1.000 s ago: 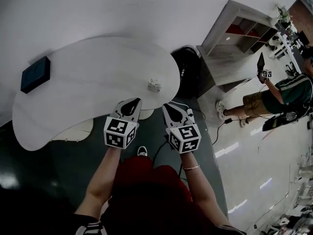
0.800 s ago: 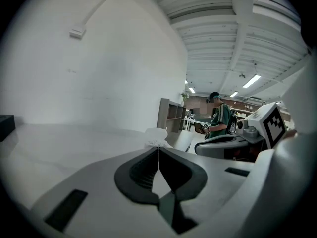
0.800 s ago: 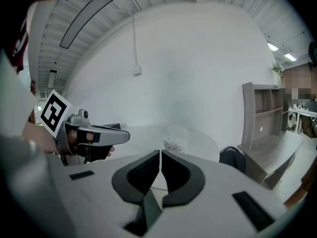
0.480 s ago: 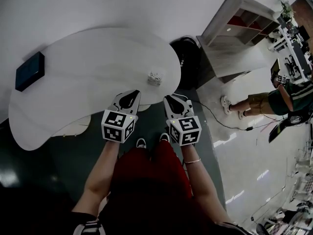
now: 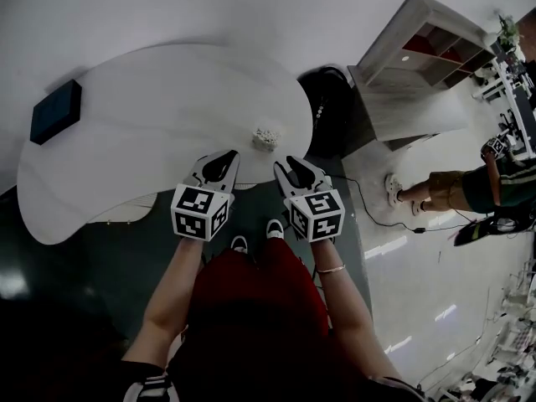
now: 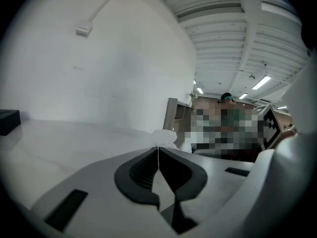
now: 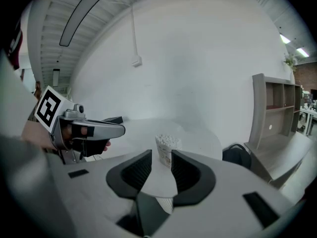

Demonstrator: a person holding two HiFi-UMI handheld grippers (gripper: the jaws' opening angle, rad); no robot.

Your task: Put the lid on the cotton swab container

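I'm looking down on a white, kidney-shaped counter (image 5: 151, 99) set against a white wall, over a dark floor that turns pale and glossy toward 3 o'clock. A dark blue box (image 5: 55, 111) lies at the counter's 9 o'clock end. My left claw (image 6: 158, 148) is pinched together with nothing in it. In its view most of the cotton swab container is hidden behind the tips. The cotton swab container (image 5: 266, 137) stands upright near the counter's 4 o'clock edge, at 12 o'clock from both claws. It is a small pale cup with white swab tips packed at its open top, and its side print is too small to read. My right claw (image 7: 161, 153) has just been opening. It stands narrowly parted with the container showing through the gap, untouched. Beyond are a black bag (image 5: 331, 107) and a shelf unit (image 5: 419, 57). At 3 o'clock, a person (image 5: 469, 189) is cut off by the frame.
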